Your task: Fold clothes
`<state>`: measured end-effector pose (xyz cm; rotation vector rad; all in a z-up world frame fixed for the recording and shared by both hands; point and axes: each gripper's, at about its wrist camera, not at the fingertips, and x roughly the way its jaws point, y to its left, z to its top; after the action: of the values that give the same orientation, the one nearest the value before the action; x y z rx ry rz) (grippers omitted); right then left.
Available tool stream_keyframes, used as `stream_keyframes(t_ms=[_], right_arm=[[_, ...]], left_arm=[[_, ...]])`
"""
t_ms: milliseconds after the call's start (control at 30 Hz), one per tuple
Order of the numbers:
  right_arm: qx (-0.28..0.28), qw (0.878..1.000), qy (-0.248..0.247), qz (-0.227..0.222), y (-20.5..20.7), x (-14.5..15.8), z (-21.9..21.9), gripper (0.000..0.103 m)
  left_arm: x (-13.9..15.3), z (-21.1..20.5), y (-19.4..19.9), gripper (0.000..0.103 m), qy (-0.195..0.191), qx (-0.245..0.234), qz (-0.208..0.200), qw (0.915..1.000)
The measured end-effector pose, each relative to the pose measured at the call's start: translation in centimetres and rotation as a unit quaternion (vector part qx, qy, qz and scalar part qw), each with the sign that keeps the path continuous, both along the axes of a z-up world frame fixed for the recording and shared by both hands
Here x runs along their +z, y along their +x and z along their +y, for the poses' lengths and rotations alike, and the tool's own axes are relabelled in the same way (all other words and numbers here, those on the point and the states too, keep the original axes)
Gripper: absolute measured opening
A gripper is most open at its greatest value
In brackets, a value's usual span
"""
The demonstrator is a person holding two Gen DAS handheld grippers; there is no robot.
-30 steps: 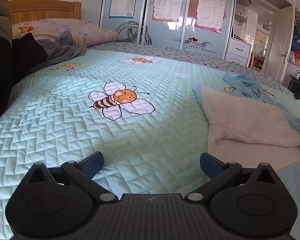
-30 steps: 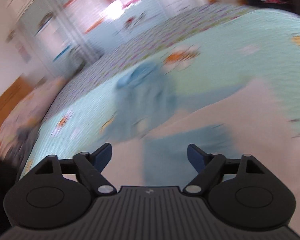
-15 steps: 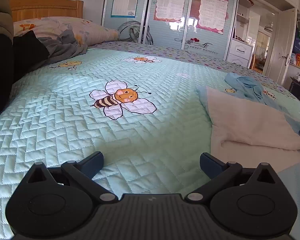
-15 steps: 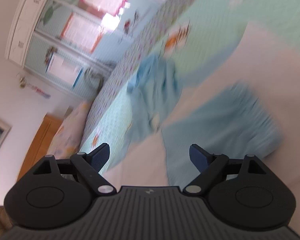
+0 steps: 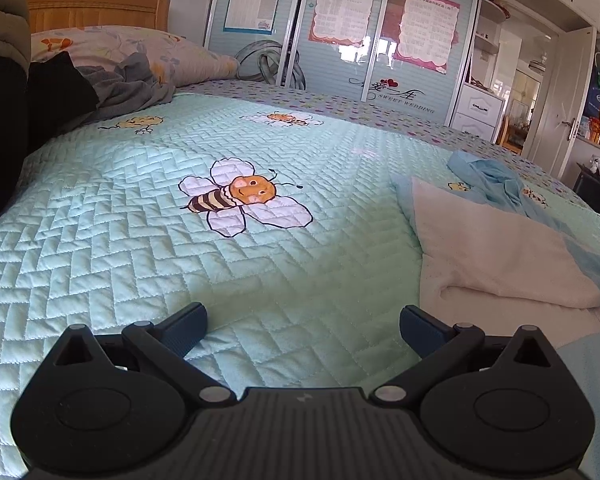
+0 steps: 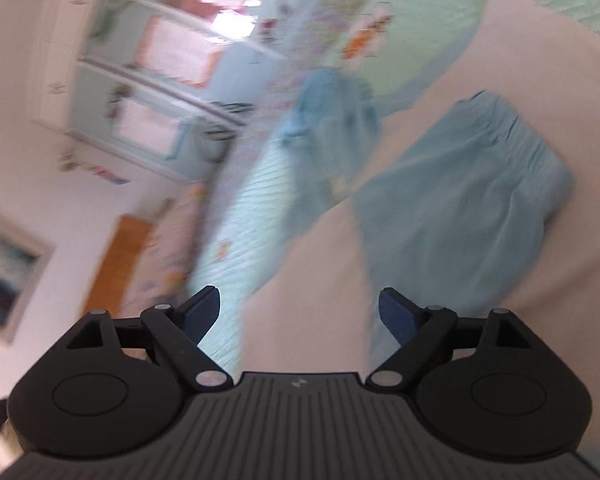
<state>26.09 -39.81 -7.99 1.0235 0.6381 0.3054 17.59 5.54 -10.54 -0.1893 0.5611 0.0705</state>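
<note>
Left claw point(image 5: 302, 320) wide, nothing between the fingers, low over the quilted green bedspread point(image 5: 140, 260). Just ahead, a bee print point(image 5: 240, 200) on the bedspread. To its right a cream blanket point(image 5: 500, 256), folded over at the near edge, with a crumpled light blue garment point(image 5: 496, 180) at its far end. Far left: grey clothes point(image 5: 132, 84) piled by a floral pillow point(image 5: 140, 48), wooden headboard point(image 5: 96, 10) behind, a person's padded sleeve point(image 5: 4, 12) at the frame edge. Wardrobe doors point(image 5: 340, 32) with posters past the bed.

Right claw point(image 6: 300, 312) wide too, holding nothing; view blurred and rolled. It hangs over the cream blanket point(image 6: 308, 280); a folded blue cloth point(image 6: 460, 200) lies on the blanket ahead-right, the crumpled blue garment point(image 6: 324, 120) beyond.
</note>
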Motion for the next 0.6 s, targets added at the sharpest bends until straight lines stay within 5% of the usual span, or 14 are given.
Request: stream_keyframes(t_ms=[100, 300, 600], right_arm=[[0.008, 1.0, -0.014, -0.012, -4.7, 1.2, -1.0, 0.087], [-0.03, 0.999, -0.024, -0.015, -14.6, 3.0, -5.9, 0.089], [-0.034, 0.999, -0.02, -0.009, -25.6, 2.6, -9.8, 0.092]], left_arm=[[0.0, 0.1, -0.1, 0.102, -0.007, -0.001, -0.002, 1.0], [0.9, 2.2, -2.5, 0.102, -0.089, -0.005, -0.03, 0.9956], [4.2, 0.0, -15.7, 0.102, -0.103, -0.082, -0.025, 0.991]])
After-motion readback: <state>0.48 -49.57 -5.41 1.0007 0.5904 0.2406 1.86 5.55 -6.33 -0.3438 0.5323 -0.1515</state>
